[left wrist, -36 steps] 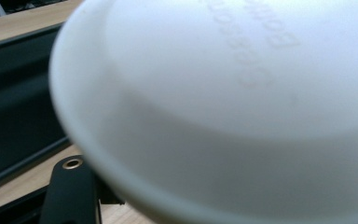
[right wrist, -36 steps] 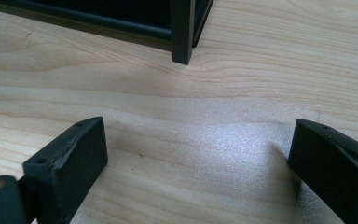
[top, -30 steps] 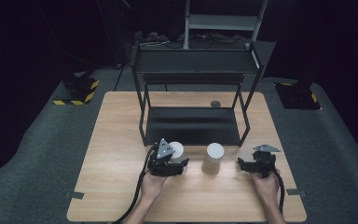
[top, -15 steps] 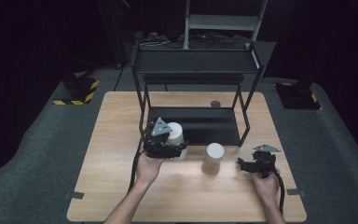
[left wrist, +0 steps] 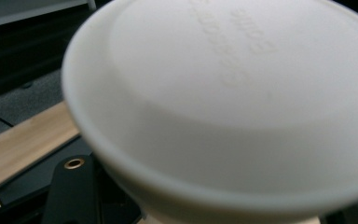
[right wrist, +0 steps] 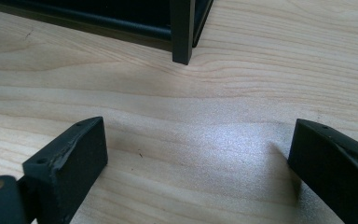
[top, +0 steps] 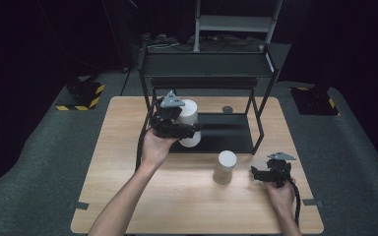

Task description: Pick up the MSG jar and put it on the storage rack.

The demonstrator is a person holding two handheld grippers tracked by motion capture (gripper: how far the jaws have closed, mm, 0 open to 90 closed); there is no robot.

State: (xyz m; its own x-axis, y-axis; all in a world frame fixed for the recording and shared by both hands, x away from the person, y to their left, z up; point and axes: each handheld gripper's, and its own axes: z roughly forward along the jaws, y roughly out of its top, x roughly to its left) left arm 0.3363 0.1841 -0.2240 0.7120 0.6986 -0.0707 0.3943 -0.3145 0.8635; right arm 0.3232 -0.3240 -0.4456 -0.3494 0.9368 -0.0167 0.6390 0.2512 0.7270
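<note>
the left gripper [top: 186, 129] pinches a white cup [top: 189, 122] in its fingers, held above the counter [top: 118, 162] before the black shelf [top: 206, 73]; right gripper [top: 266, 173] rests near-right, fingers spread.

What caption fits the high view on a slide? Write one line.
Left gripper holds a white cup above the black shelf rack; second cup stands on the table.

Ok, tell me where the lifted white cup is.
In the high view the white cup sits left of centre, clamped in the left gripper above the table, in front of the black shelf.
</note>
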